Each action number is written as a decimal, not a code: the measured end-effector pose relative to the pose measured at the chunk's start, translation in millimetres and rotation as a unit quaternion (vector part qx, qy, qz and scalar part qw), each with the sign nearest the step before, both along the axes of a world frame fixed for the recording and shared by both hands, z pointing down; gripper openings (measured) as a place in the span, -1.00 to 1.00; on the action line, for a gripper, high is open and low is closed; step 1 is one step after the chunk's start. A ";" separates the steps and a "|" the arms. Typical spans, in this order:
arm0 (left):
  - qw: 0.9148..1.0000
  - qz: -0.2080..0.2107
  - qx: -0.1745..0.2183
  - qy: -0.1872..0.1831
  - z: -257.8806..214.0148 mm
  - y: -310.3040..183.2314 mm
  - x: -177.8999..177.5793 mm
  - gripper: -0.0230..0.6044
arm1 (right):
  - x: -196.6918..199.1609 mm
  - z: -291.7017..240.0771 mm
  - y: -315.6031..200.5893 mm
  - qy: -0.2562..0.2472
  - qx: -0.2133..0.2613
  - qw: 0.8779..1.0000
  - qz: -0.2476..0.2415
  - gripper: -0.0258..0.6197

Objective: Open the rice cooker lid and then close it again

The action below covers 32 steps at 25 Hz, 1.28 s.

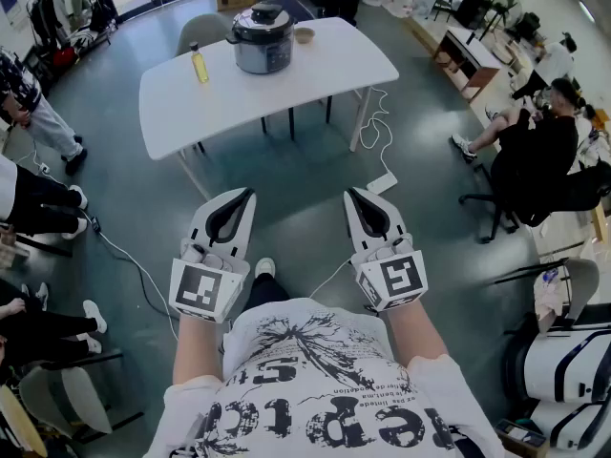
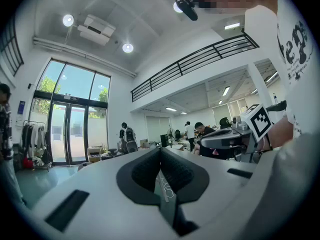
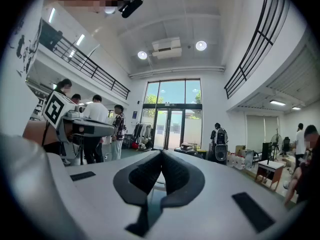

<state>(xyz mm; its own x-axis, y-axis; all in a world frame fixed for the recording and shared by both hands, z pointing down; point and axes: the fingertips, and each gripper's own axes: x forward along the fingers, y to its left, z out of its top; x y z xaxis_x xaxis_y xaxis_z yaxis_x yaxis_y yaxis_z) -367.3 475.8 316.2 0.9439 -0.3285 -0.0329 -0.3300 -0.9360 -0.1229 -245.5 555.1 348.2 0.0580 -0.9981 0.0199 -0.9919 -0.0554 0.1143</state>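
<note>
Head view: cooker stands on the white worktop at 12 o'clock, well apart from both grippers, with its lid down. A bottle is at the cooker's 9 o'clock and a bowl at its 2 o'clock. Left gripper is at 7 o'clock and right gripper at 5 o'clock, both over the floor and aimed at the worktop.

Left gripper view: left gripper has its fingers together, nothing between them. No cooker in sight.

Right gripper view: right gripper is the same, fingers closed on nothing.

Handling, as a judgement: the steel body looks heavy and should stay put. The lid looks rigid and smooth, its dome likely slippery. Best hold is the raised handle at top centre. Whether it must twist free first, cannot tell.
</note>
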 end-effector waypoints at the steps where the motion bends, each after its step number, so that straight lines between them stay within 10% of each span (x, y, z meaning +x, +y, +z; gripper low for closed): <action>1: 1.000 0.000 0.000 0.000 -0.1 -0.5 0.0 -0.88 | -0.5 0.0 -0.1 -0.001 0.001 1.000 0.001 -0.88; 16: 1.000 0.021 -0.008 -0.009 6.9 0.8 15.7 -0.88 | 8.6 8.0 6.9 -0.046 0.011 0.999 0.008 -0.88; 17: 1.000 0.022 -0.009 -0.007 6.8 0.9 18.0 -0.88 | 9.4 6.0 6.2 -0.052 0.021 0.998 0.003 -0.75; 19: 1.000 0.026 -0.008 -0.009 7.7 -0.2 23.4 -0.88 | 12.2 -0.3 1.4 -0.054 0.043 0.998 -0.013 0.55; 20: 1.000 0.027 -0.008 -0.010 7.9 -2.4 26.6 -0.88 | 16.5 -3.5 -2.4 -0.050 0.051 0.997 -0.012 0.75; 32: 0.999 0.027 -0.020 -0.013 17.2 -124.1 69.5 -0.88 | 69.9 -5.9 -116.7 -0.035 0.035 0.999 0.012 0.93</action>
<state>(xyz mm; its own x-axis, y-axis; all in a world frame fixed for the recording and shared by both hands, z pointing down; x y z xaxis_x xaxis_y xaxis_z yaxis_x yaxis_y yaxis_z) -297.8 351.7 333.4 0.9607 -0.2776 0.0049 -0.2760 -0.9567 -0.0921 -175.5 438.3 342.3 0.0823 -0.9956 -0.0445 -0.9957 -0.0841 0.0390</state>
